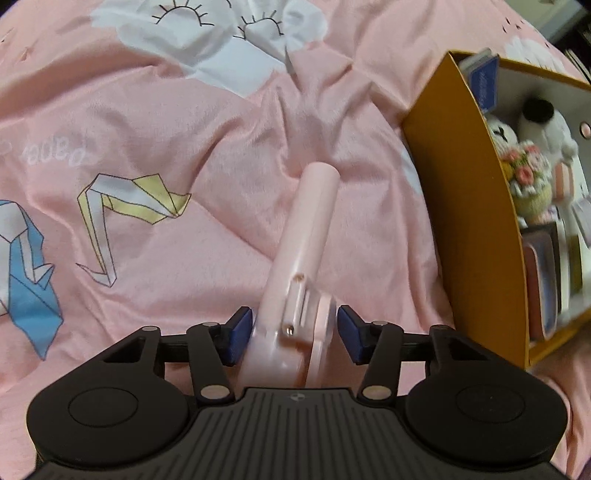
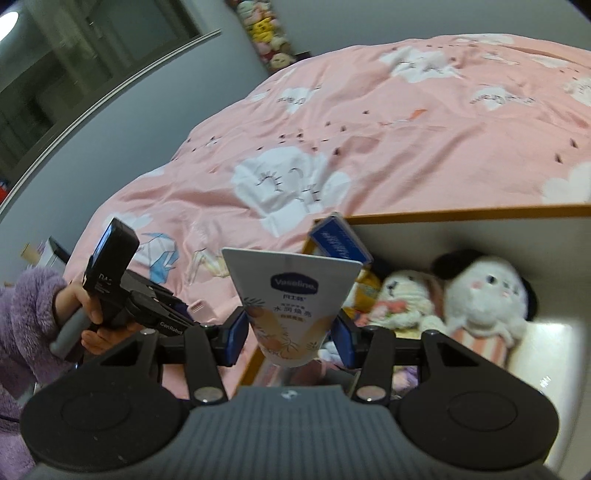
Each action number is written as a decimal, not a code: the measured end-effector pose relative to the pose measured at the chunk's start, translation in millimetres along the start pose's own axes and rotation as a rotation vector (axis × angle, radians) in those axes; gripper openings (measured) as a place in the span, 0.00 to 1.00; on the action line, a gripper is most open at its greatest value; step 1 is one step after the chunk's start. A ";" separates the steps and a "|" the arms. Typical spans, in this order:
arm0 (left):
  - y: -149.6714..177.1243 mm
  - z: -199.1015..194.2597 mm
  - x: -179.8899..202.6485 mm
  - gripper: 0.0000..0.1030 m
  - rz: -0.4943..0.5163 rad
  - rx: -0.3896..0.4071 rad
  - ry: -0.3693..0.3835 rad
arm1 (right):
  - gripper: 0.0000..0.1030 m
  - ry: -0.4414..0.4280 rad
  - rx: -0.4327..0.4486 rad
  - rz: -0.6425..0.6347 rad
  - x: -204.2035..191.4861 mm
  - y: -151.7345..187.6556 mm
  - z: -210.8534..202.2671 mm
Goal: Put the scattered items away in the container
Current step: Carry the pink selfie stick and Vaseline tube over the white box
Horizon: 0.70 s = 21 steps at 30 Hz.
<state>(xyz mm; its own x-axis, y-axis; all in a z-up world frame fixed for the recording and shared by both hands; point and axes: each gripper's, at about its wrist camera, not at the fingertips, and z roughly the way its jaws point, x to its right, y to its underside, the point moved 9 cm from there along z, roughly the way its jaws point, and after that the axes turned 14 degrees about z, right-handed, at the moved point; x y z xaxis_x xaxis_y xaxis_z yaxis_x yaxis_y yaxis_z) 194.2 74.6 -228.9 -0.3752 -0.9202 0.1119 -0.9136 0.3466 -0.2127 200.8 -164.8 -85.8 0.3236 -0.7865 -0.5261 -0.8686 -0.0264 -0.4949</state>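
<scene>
My left gripper is shut on a pink handheld fan whose handle points away over the pink bedspread. The yellow cardboard box stands to its right, holding plush toys and books. My right gripper is shut on a white Vaseline tube, held upright above the box's near left corner. The box in the right wrist view holds a white plush rabbit, a smaller plush and a blue card. The left gripper also shows there at the left, in a hand.
The pink bedspread with cloud and origami prints lies rumpled all around. A grey wall and a window are behind the bed. A purple fleece sleeve is at the left edge. A shelf of plush toys is at the back.
</scene>
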 end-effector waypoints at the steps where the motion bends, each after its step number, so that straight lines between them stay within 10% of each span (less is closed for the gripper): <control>1: -0.4 0.8 0.5 0.54 -0.002 0.005 -0.005 | 0.50 0.006 0.004 0.012 3.5 0.2 -2.4; 21: -7.8 -74.4 26.9 0.52 -0.045 0.314 -0.099 | 0.50 0.148 0.119 0.123 54.8 -5.5 -60.8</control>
<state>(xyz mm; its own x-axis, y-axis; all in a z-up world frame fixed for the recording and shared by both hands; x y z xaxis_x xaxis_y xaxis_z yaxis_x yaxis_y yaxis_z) 179.5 60.7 -152.0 -0.3045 -0.9518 0.0365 -0.8303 0.2464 -0.4999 200.5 -245.2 -69.8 0.1516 -0.8615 -0.4846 -0.8448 0.1416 -0.5161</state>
